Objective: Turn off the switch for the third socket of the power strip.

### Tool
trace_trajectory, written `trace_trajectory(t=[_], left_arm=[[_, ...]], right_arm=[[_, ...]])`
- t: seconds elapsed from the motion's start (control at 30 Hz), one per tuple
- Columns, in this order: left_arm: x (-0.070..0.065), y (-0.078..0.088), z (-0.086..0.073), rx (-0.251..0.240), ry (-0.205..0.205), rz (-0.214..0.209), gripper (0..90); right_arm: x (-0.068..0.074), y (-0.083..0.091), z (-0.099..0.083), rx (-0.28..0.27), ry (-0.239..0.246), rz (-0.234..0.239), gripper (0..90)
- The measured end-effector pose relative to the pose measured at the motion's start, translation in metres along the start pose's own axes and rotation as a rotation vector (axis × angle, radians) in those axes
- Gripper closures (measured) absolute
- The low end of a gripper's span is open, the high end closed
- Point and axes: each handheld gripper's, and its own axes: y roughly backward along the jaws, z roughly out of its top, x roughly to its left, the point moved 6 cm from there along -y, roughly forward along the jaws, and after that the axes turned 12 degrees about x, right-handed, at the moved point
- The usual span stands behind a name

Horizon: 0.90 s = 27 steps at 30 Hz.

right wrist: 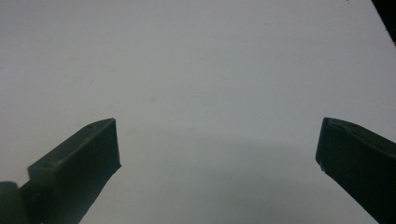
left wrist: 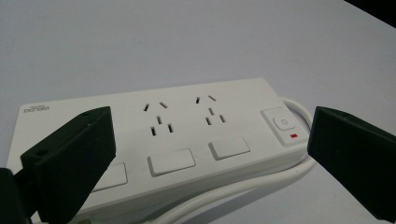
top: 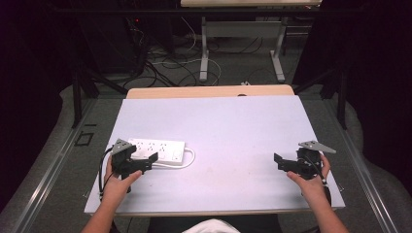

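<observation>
A white power strip (top: 158, 150) is seen lying flat on the white table (top: 228, 126), at about eight o'clock from the table's middle, with its white cord (top: 190, 156) looped off its right end. The left gripper (top: 141, 160) is held just in front of the strip, at its six o'clock, above its near edge. In the left gripper view its jaws are spread wide, and the power strip (left wrist: 159, 135) lies between and beyond them, untouched; a switch with a red mark (left wrist: 285, 125) is seen at the strip's three o'clock end. The right gripper (top: 281, 162) is held well apart, at about four o'clock from the table's middle. Its jaws are likewise spread wide over bare tabletop (right wrist: 196, 70), with nothing held.
</observation>
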Motion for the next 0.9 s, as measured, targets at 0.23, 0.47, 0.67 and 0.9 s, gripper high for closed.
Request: trace_trajectory(t=[0.23, 0.47, 0.67, 0.9], left_arm=[[-0.002, -0.001, 0.0, 0.005, -0.008, 0.011, 1.0], [-0.006, 0.007, 0.003, -0.009, -0.004, -0.001, 1.5], [-0.006, 0.015, 0.006, -0.019, 0.005, -0.003, 4.0], [-0.001, 0.023, 0.012, -0.001, 0.024, 0.019, 9.2]], right_arm=[[-0.004, -0.003, -0.002, -0.006, -0.012, 0.0, 0.0], [-0.004, -0.006, -0.004, -0.015, -0.007, -0.009, 0.0], [-0.002, -0.005, -0.003, -0.023, -0.042, 0.001, 0.0], [-0.001, -0.002, -0.002, -0.037, -0.026, -0.004, 0.0]])
